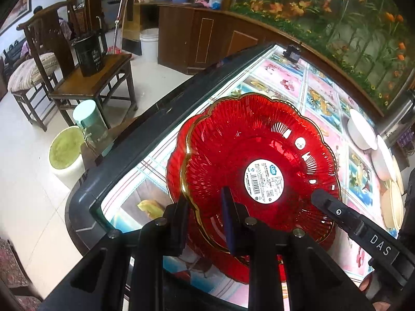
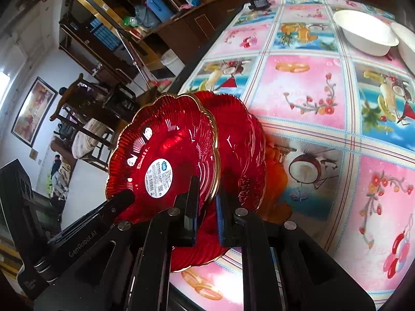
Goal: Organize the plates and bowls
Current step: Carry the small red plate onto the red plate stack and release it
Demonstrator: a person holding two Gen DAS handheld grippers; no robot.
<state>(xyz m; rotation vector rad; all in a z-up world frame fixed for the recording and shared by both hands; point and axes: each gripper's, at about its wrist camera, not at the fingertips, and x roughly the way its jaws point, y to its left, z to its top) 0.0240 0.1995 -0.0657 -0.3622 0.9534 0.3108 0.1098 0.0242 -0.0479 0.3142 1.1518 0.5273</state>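
Your upper red plate (image 1: pixel 259 155) hides most of the second red plate (image 1: pixel 176 155) under it. At three o'clock, the stack of white bowls (image 1: pixel 384 160) runs off the picture's edge. The label (image 1: pixel 264 181) print is too small to read.

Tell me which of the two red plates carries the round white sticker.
The upper red plate, held at its rim by both grippers, carries the white sticker at its centre. The lower red plate beneath it shows no sticker on its visible edge.

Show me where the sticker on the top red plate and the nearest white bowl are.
sticker (image 1: pixel 264 181), left wrist view, its middle.
white bowl (image 2: pixel 364 32), right wrist view, its inside.
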